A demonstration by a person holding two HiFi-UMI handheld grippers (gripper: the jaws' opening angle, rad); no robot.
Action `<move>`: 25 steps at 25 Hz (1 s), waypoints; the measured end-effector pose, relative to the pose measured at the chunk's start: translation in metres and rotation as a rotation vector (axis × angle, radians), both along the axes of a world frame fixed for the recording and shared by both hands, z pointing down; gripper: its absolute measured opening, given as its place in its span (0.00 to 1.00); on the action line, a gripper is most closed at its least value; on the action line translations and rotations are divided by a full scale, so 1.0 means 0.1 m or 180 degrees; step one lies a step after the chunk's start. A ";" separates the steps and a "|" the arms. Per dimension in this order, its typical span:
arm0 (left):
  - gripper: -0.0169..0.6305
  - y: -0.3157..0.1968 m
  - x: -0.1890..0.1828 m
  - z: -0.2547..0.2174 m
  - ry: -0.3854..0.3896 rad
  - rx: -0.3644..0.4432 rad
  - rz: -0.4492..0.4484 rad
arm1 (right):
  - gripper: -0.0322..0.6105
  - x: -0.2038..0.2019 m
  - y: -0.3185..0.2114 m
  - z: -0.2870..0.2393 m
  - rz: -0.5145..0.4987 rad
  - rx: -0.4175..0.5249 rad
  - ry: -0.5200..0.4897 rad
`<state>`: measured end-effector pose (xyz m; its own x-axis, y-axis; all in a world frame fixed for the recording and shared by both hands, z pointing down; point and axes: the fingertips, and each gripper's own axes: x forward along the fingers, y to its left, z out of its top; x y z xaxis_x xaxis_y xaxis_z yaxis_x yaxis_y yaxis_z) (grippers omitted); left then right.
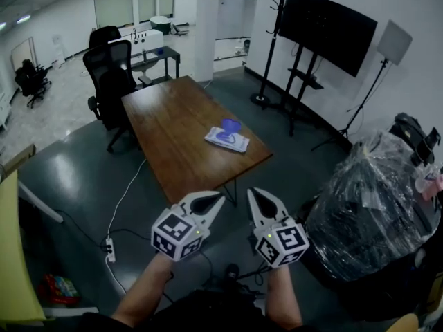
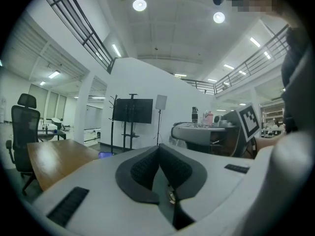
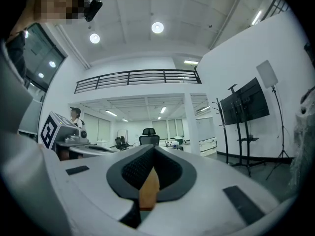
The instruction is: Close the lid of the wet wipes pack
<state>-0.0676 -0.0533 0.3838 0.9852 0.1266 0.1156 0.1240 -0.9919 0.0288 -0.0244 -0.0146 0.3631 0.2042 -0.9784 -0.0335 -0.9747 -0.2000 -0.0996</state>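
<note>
The wet wipes pack lies flat near the right edge of the brown wooden table, with its blue lid standing open. Both grippers hang in the air short of the table's near end, well away from the pack. My left gripper is shut with nothing in it, and its pads meet in the left gripper view. My right gripper is shut and empty too. In the right gripper view its pads are pressed together. A small blue patch shows on the tabletop.
A black office chair stands at the table's far left corner. A TV on a stand and a coat rack line the right wall. A plastic-wrapped pile sits at my right. A power strip and cables lie on the floor.
</note>
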 end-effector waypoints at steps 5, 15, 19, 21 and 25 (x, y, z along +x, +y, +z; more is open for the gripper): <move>0.03 -0.15 0.51 0.07 -0.0026 0.0036 -0.0177 | 0.07 0.51 -0.17 0.04 -0.0167 0.0041 -0.0020; 0.03 -0.35 1.46 0.19 -0.0181 0.0011 -0.0535 | 0.07 1.38 -0.36 0.20 -0.0511 -0.0053 0.0028; 0.03 -0.44 1.75 0.25 -0.0251 0.0041 -0.0589 | 0.07 1.70 -0.44 0.29 -0.0530 -0.0070 -0.0040; 0.03 -0.50 1.87 0.28 -0.0296 0.0029 -0.0606 | 0.07 1.84 -0.49 0.31 -0.0534 -0.0081 -0.0071; 0.03 -0.65 2.13 0.38 -0.0352 -0.0026 -0.0622 | 0.07 2.08 -0.64 0.39 -0.0547 -0.0149 -0.0107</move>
<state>0.1450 -0.1180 0.4216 0.9725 -0.0642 0.2239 -0.0749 -0.9964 0.0395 0.1841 -0.0786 0.4023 0.0341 -0.9993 0.0169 -0.9912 -0.0360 -0.1272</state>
